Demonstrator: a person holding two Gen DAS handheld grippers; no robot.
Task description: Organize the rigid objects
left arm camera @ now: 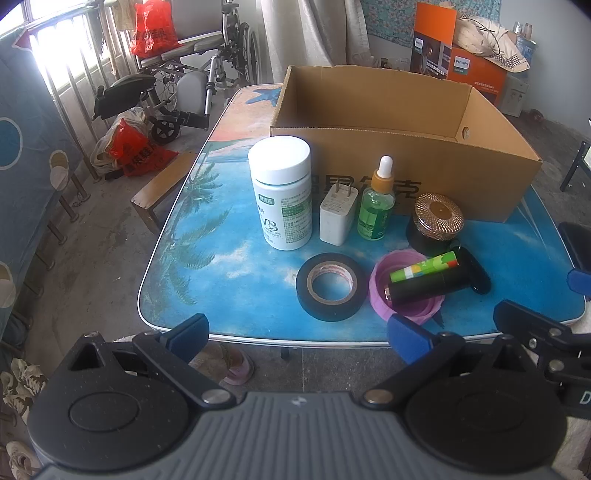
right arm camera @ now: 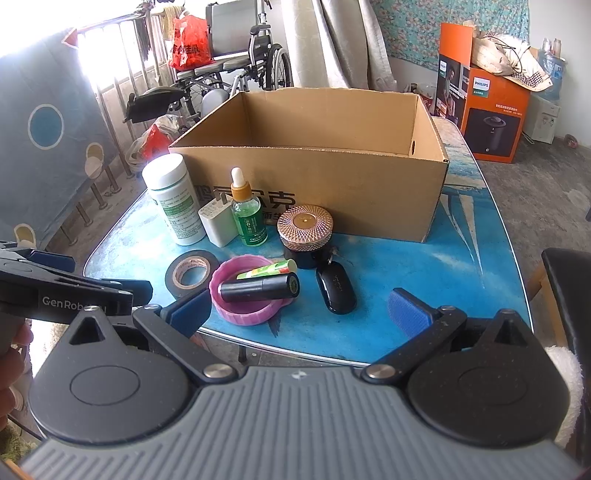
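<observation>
An open cardboard box (left arm camera: 406,173) (right arm camera: 314,184) stands at the back of the blue table (left arm camera: 236,280) (right arm camera: 424,273). In front of it stand a white bottle (left arm camera: 281,192) (right arm camera: 173,199), a white charger (left arm camera: 338,214) (right arm camera: 218,221), a green dropper bottle (left arm camera: 376,206) (right arm camera: 248,218) and a copper-lidded jar (left arm camera: 437,221) (right arm camera: 304,232). Nearer lie a black tape roll (left arm camera: 332,286) (right arm camera: 190,271), a pink lid (left arm camera: 380,291) (right arm camera: 251,314) holding a black tube (left arm camera: 424,288) (right arm camera: 258,288) and a green tube (left arm camera: 424,267) (right arm camera: 267,269), and a black case (left arm camera: 476,273) (right arm camera: 336,288). My left gripper (left arm camera: 295,332) and right gripper (right arm camera: 299,310) are open and empty at the table's near edge.
A wheelchair (left arm camera: 192,85) (right arm camera: 229,74) and red bags (left arm camera: 151,26) stand behind the table at left. An orange Philips box (right arm camera: 491,110) (left arm camera: 469,70) sits at back right. A wooden stool (left arm camera: 159,188) is left of the table. The left gripper shows in the right view (right arm camera: 55,291).
</observation>
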